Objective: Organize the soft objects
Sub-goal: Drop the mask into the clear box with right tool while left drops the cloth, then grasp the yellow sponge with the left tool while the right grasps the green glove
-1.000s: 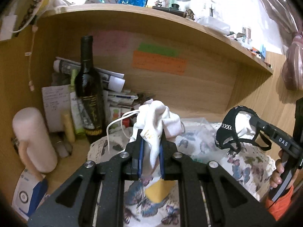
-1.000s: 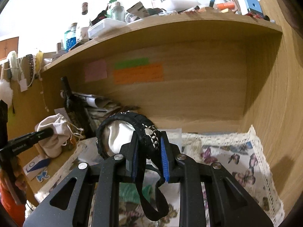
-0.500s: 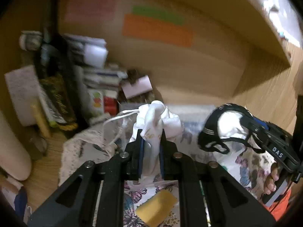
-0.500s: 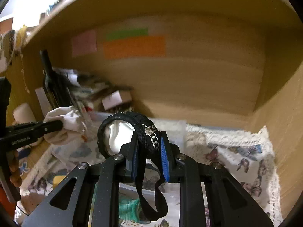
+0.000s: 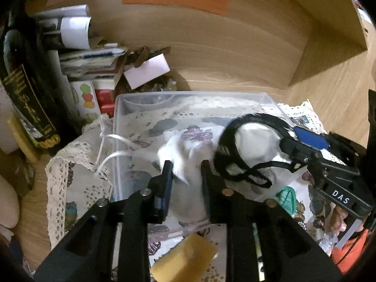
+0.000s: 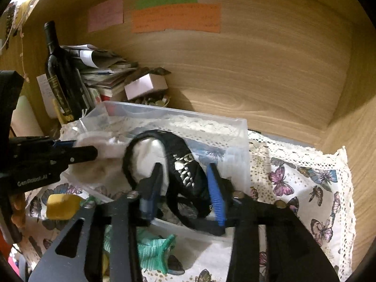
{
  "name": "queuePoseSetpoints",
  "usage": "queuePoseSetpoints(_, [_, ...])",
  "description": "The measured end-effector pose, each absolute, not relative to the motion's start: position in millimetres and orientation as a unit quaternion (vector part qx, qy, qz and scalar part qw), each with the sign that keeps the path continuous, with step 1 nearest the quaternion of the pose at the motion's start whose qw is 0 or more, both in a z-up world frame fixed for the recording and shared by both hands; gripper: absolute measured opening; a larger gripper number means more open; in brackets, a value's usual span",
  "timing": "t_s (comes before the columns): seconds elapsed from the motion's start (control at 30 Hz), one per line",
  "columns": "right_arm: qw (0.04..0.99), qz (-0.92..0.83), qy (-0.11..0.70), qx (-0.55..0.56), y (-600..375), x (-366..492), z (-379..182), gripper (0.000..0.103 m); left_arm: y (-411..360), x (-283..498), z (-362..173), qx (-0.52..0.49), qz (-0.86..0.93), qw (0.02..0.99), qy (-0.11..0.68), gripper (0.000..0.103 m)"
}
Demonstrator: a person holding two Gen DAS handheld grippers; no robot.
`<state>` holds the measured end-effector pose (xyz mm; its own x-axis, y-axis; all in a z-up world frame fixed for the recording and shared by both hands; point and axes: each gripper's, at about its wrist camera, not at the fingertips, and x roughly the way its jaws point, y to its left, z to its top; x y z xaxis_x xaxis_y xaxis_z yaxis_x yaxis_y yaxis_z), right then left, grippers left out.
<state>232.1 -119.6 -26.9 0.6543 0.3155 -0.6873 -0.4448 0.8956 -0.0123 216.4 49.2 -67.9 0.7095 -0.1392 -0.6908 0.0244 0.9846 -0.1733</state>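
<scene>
A clear plastic bin [image 5: 188, 95] [image 6: 237, 127] stands on a butterfly-print cloth [image 6: 305, 183]. My left gripper [image 5: 185, 166] is open over the bin, and the white drawstring pouch [image 5: 185, 155] lies blurred between its fingers inside the bin. The pouch also shows in the right wrist view [image 6: 101, 155]. My right gripper [image 6: 185, 183] is open, with the black studded headband [image 6: 185, 164] and its white stuffing loose between its fingers over the bin. The headband also shows in the left wrist view [image 5: 249, 145], to the right of the pouch.
A dark wine bottle [image 5: 25, 87] [image 6: 61, 80], stacked papers and a small box [image 5: 145, 70] crowd the back left of the wooden alcove. A yellow sponge [image 5: 185, 256] and a green mesh item [image 6: 152, 249] lie on the cloth in front of the bin.
Both grippers tilted down over the bin and opened. The pouch and the headband, held shut before, now sit loose in the bin.
</scene>
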Motion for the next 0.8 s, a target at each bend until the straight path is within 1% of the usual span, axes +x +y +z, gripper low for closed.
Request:
queuePoseSetpoints(0.03, [0.907,0.210,0.355,-0.087,-120.0,231.4,-24.9,0.048,48.1,214.7,-66.7,-0.072,-0.046,0.922,0.376,0.034])
queuePoseSetpoints(0.07, [0.908,0.211,0.351,-0.084,-121.4,229.8,-22.7,0.054,46.1,211.9,-64.7,-0.067,-0.046,0.924,0.373,0.041])
queuePoseSetpoints(0.1, [0.910,0.212,0.347,-0.082,-122.1,227.7,-19.8,0.058,44.2,208.5,-62.0,-0.060,-0.045,0.927,0.367,0.044])
queuePoseSetpoints(0.17, [0.914,0.212,0.338,-0.079,-123.9,223.0,-12.6,0.061,39.7,199.9,-54.5,-0.045,-0.044,0.934,0.352,0.055])
queuePoseSetpoints(0.2, [0.915,0.213,0.334,-0.076,-124.4,220.4,-9.1,0.065,37.6,195.3,-50.4,-0.039,-0.042,0.937,0.344,0.057])
queuePoseSetpoints(0.23, [0.917,0.215,0.329,-0.072,-125.4,217.1,-4.9,0.066,36.2,192.4,-46.7,-0.032,-0.039,0.940,0.336,0.062])
queuePoseSetpoints(0.27, [0.918,0.217,0.324,-0.069,-126.5,214.0,-1.1,0.070,33.9,187.5,-41.9,-0.024,-0.035,0.944,0.326,0.068])
queuePoseSetpoints(0.3, [0.921,0.218,0.317,-0.066,-127.8,209.9,3.4,0.074,31.7,181.7,-36.7,-0.016,-0.032,0.948,0.315,0.072])
queuePoseSetpoints(0.33, [0.923,0.219,0.310,-0.063,-128.7,205.8,7.8,0.075,29.7,175.8,-31.6,-0.010,-0.031,0.952,0.304,0.079])
queuePoseSetpoints(0.37, [0.925,0.221,0.304,-0.062,-128.9,202.2,11.8,0.078,28.6,171.8,-27.6,-0.007,-0.031,0.955,0.295,0.083])
queuePoseSetpoints(0.4, [0.927,0.222,0.298,-0.061,-129.3,198.3,15.3,0.081,28.1,166.3,-23.6,-0.008,-0.034,0.957,0.288,0.084])
queuePoseSetpoints(0.43, [0.928,0.223,0.291,-0.060,-129.5,194.0,18.6,0.082,27.6,161.9,-20.7,-0.008,-0.036,0.958,0.283,0.085])
queuePoseSetpoints(0.57, [0.930,0.230,0.281,-0.063,-128.0,179.5,26.9,0.083,24.1,153.3,-16.8,0.000,-0.026,0.962,0.271,0.096])
queuePoseSetpoints(0.8, [0.921,0.250,0.291,-0.072,-123.6,160.0,19.9,0.084,28.1,131.0,-19.9,-0.003,-0.017,0.964,0.264,0.101])
